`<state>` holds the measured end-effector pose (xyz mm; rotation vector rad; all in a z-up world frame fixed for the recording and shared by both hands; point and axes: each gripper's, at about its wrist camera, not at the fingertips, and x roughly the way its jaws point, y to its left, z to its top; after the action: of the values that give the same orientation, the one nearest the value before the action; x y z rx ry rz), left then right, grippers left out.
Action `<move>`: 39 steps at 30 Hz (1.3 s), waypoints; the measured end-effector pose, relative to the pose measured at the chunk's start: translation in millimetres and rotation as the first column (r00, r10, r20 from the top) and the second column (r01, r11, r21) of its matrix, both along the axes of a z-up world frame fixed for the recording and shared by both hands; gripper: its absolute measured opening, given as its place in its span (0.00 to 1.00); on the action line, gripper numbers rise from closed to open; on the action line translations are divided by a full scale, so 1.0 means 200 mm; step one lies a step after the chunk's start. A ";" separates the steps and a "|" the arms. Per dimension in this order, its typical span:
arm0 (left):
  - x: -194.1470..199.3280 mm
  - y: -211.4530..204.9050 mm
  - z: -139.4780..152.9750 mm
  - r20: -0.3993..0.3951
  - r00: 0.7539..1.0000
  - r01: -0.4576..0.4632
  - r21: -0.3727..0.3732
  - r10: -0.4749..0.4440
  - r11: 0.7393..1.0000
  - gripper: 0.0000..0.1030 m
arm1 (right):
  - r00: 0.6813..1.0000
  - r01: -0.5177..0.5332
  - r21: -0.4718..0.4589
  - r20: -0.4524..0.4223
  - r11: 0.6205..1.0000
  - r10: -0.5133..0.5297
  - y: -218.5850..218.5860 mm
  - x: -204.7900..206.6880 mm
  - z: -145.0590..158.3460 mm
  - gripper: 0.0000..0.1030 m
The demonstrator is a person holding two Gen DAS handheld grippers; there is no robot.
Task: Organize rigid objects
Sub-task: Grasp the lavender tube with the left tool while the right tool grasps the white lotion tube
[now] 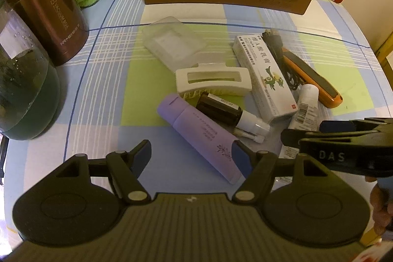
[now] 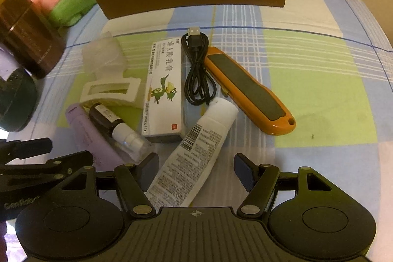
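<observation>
Claws both spread wide, left claw straddled lilac plastic tube, right claw straddled white squeeze tube.

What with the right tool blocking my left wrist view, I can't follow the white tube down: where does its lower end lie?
Observer: The white tube runs in between the fingers of the right tool, with its flat end nearest the camera.
Operator: Is that tool closed on it?
Observer: No, it is open, and both fingers stand apart from the tube.
Operator: Anything touching the cap?
Observer: The black cable loops down to the cap and seems to touch it.
</observation>
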<state>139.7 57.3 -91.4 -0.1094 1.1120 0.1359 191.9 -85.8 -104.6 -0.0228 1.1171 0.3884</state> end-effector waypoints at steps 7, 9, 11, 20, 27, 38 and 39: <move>0.02 0.00 -0.01 0.012 1.000 -0.022 -0.025 0.022 0.999 0.67 | 0.994 -0.069 -0.059 0.080 0.996 0.073 0.04 -0.01 -0.01 0.53; 0.03 0.00 -0.02 0.010 1.000 -0.028 -0.034 0.029 0.999 0.67 | 0.990 -0.096 -0.068 0.093 0.993 0.102 0.04 -0.01 -0.01 0.51; 0.04 0.00 -0.03 0.007 1.000 -0.030 -0.038 0.031 0.999 0.67 | 0.988 -0.110 -0.067 0.099 0.992 0.116 0.03 -0.01 -0.01 0.51; 0.08 0.00 -0.05 0.003 0.999 -0.039 -0.044 0.039 0.998 0.67 | 0.940 -0.279 -0.169 0.154 0.945 0.305 -0.05 -0.06 -0.01 0.49; 0.12 0.01 -0.10 -0.008 0.997 -0.071 -0.048 0.071 0.996 0.69 | 0.962 -0.232 -0.120 0.119 0.965 0.246 -0.13 -0.03 -0.01 0.49; 0.05 0.12 -0.11 -0.015 0.999 -0.051 -0.007 0.051 0.999 0.66 | 0.980 -0.153 -0.063 0.120 0.986 0.160 -0.15 -0.01 0.01 0.49; 0.04 0.14 -0.11 -0.015 0.999 -0.049 -0.003 0.049 0.999 0.64 | 0.981 -0.144 -0.057 0.121 0.988 0.150 -0.15 -0.01 0.01 0.49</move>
<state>147.0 84.8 -113.8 -0.1385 1.1246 0.1789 190.3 -116.2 -101.9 -0.1708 1.0040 0.4854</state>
